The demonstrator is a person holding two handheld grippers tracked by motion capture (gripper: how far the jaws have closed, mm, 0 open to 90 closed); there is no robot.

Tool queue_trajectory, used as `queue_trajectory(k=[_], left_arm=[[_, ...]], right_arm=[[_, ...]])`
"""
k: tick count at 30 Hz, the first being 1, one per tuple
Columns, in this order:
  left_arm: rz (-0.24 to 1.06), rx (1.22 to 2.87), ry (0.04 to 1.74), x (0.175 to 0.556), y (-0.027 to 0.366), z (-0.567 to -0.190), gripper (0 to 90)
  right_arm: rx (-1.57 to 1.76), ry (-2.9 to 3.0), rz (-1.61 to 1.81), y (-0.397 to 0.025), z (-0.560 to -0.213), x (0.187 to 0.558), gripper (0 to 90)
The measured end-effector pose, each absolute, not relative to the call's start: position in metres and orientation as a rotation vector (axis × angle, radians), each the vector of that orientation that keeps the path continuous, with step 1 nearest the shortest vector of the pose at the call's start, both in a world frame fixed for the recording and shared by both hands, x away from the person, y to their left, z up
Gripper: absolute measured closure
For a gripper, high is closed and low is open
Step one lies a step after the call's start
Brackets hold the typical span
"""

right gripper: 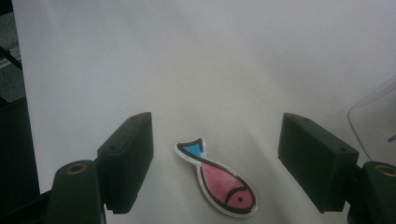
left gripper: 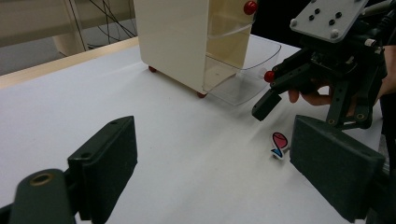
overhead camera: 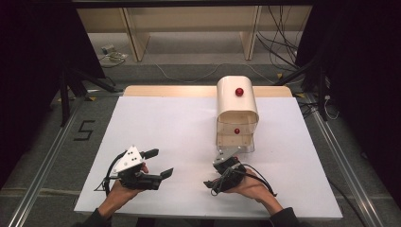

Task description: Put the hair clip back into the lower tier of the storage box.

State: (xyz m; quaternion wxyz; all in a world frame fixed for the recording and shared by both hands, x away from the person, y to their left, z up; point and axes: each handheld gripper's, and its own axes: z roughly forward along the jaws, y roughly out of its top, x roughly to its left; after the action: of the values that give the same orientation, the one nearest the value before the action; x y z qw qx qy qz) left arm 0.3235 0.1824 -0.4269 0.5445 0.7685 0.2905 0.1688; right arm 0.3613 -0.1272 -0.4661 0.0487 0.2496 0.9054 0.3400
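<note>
Right gripper (right gripper: pixel 215 163), jaws spread wide and grasping nothing, hovers directly over one flat pink fish-shaped token with a blue tail (right gripper: pixel 218 179), which lies on the white table sheet (overhead camera: pixel 170 123) between the two jaws without touching either. Left gripper (overhead camera: pixel 153 163), likewise released and empty, is held well apart at the near left. Beyond the fish stands one cream plastic drawer cabinet with a rounded top (overhead camera: pixel 237 111), bearing two red knobs (overhead camera: pixel 239 91); its clear lower drawer (left gripper: pixel 247 81) is pulled out toward the right gripper. Judged progress: drawer opened, fish not yet grasped; pick-up and, presumably, placement in the drawer remain.
</note>
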Motion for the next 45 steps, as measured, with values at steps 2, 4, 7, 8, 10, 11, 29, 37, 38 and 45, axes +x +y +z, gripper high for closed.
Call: queue_trajectory(k=[2,4,7,8,10,11,29,37,38,45], left_arm=[[0.403,1.828,0.686,0.323,0.182,-0.427,14.7],[0.404,1.822,0.688,0.322,0.184,-0.427,14.7],[0.4,1.812,0.696,0.322,0.185,-0.426,14.7],[0.4,1.812,0.696,0.322,0.185,-0.426,14.8],[0.401,1.822,0.69,0.322,0.184,-0.426,14.8],[0.4,1.824,0.688,0.322,0.183,-0.427,14.8],[0.399,1.824,0.685,0.323,0.183,-0.426,14.8],[0.399,1.823,0.685,0.323,0.183,-0.426,14.8],[0.4,1.823,0.687,0.323,0.183,-0.426,14.8],[0.399,1.823,0.686,0.323,0.183,-0.426,14.8]], right_arm=[[0.758,2.769,1.022,-0.127,-0.467,0.362,27.5],[0.749,2.778,1.018,-0.125,-0.469,0.362,27.8],[0.753,2.789,1.011,-0.124,-0.472,0.364,28.3],[0.765,2.796,1.003,-0.123,-0.473,0.363,28.4],[0.75,2.8,0.997,-0.123,-0.474,0.364,28.5],[0.755,2.801,0.993,-0.123,-0.474,0.364,28.8],[0.741,2.836,0.984,-0.124,-0.479,0.361,33.3],[0.732,2.858,0.967,-0.125,-0.479,0.358,39.4],[0.723,2.857,0.964,-0.126,-0.479,0.358,40.5],[0.742,2.858,0.933,-0.127,-0.477,0.355,46.1]])
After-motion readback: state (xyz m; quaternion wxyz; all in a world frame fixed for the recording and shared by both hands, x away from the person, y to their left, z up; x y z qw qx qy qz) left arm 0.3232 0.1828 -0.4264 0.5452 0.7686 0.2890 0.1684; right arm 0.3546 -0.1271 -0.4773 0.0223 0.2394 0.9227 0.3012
